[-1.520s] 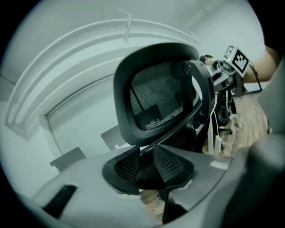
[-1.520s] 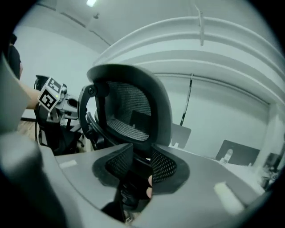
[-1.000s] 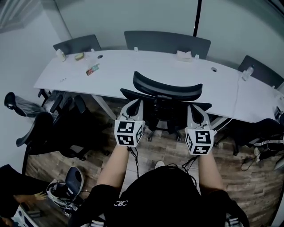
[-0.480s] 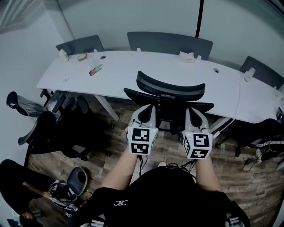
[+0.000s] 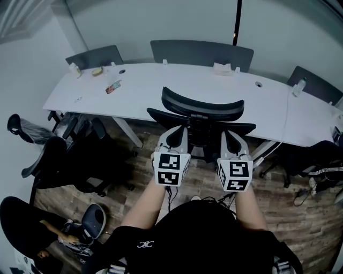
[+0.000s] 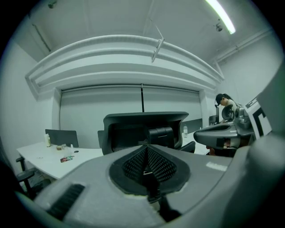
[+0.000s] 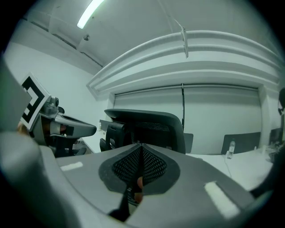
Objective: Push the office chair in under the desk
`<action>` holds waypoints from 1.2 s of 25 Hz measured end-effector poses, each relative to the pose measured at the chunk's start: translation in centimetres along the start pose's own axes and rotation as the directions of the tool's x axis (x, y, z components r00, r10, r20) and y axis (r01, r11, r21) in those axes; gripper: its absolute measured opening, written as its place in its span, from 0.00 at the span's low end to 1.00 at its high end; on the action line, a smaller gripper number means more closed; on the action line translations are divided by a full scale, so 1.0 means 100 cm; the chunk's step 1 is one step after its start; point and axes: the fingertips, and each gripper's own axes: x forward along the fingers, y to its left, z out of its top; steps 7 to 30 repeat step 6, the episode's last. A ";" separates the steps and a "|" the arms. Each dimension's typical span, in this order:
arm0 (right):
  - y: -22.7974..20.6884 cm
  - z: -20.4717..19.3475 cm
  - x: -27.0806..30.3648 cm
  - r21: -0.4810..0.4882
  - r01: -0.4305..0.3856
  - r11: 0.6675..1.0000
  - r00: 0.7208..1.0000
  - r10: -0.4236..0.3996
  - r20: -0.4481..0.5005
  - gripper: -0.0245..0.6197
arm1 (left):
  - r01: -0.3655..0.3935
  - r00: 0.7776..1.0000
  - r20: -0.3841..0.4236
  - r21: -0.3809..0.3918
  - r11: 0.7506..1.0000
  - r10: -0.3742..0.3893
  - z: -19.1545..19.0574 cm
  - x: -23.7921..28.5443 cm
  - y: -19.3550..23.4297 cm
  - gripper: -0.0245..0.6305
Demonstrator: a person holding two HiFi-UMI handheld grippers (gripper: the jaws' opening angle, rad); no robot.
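L gripper point(image 5: 178, 131) inward; chair point(image 5: 202, 109) seat hidden.

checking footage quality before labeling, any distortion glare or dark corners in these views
Head view: fisheye bows the desk into an arc; light even. Left gripper view: black corners, ceiling light strip glares upper right. Right gripper view: black corners too, strip bright upper left.

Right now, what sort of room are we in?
Probably an office or meeting room: a long white desk, an office chair facing it, more dark chairs at its left end, grey panels along its far edge.
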 end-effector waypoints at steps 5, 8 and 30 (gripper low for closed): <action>-0.002 -0.003 -0.002 -0.027 -0.007 1.000 1.000 0.006 -0.008 0.05 | 0.006 1.000 -0.010 -0.014 1.000 -0.006 -0.004 0.005 -0.008 0.05; -0.004 -0.003 -0.003 -0.032 -0.006 0.999 1.000 0.006 -0.009 0.05 | 0.006 1.000 -0.010 -0.016 1.000 -0.006 -0.005 0.007 -0.009 0.05; -0.004 -0.003 -0.003 -0.032 -0.006 0.999 1.000 0.006 -0.009 0.05 | 0.006 1.000 -0.010 -0.016 1.000 -0.006 -0.005 0.007 -0.009 0.05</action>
